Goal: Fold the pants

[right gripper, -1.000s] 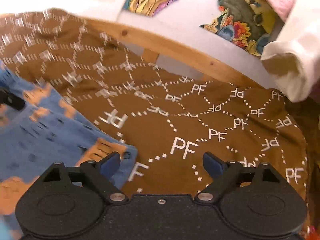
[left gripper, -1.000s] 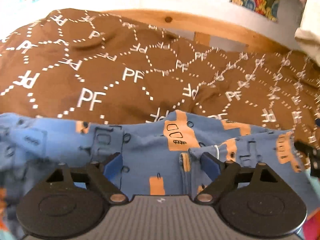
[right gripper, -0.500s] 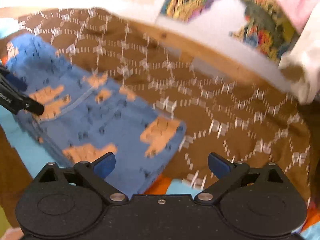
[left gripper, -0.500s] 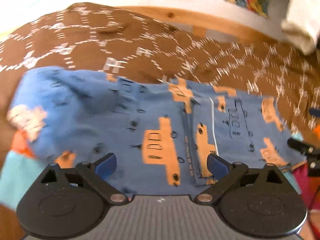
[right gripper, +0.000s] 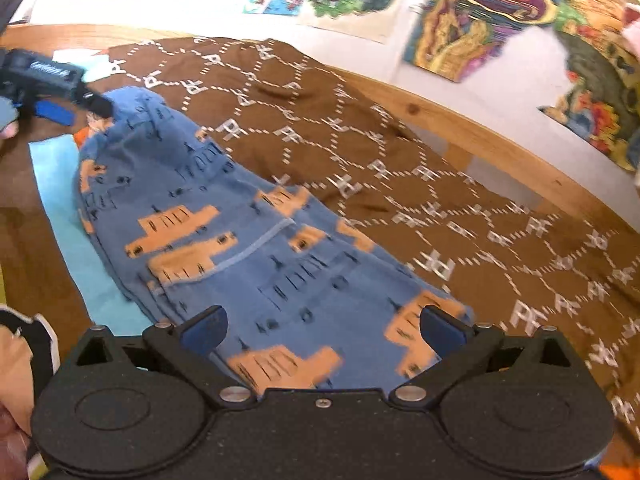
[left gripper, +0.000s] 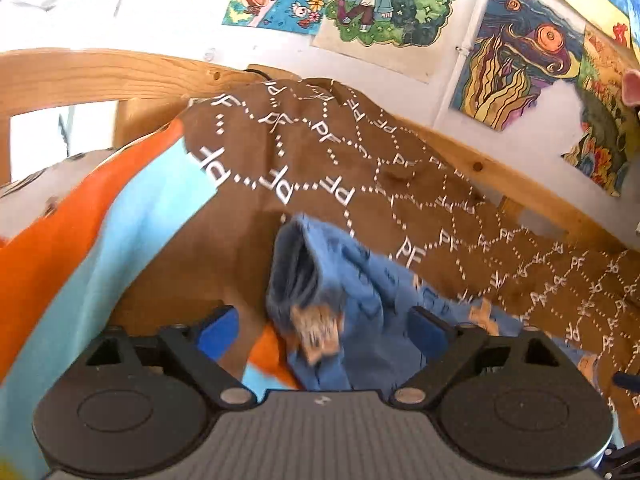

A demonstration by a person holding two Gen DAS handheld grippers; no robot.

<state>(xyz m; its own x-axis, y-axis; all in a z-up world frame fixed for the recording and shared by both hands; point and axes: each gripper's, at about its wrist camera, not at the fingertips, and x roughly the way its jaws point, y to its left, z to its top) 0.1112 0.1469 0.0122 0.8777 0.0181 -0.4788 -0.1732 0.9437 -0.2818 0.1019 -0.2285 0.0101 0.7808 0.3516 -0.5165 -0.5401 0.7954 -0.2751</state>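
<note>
On a wooden-framed bed under a wall of bright drawings, I hold my two grippers over a pair of blue children's pants (right gripper: 224,240) printed with orange vehicles, which lie partly folded on the brown blanket (right gripper: 400,168) patterned with white "PF" letters, their near edge spilling onto an orange-and-turquoise cover (left gripper: 120,220). My right gripper (right gripper: 322,330) hangs low over the near end of the pants, its blue-padded fingers (right gripper: 204,328) spread as wide as they go, the cloth lying between and beneath them with neither pad pressing on it; I judge it is placed there to take that end for the next fold. My left gripper (left gripper: 322,330), seen from the right wrist as a dark tool at the far left with its blue pad (right gripper: 54,112) showing, sits at the far end of the garment, where the fabric bunches into an open mouth (left gripper: 300,276), whether waist or leg opening I cannot tell. Its jaws are closing, the bunched blue cloth lying between them, yet the pads stand clear of the fabric and grip nothing so far. The pants look doubled lengthwise already, so I reckon one crosswise fold remains. The loose bunched end could slip or crumple if pinched unevenly.
</note>
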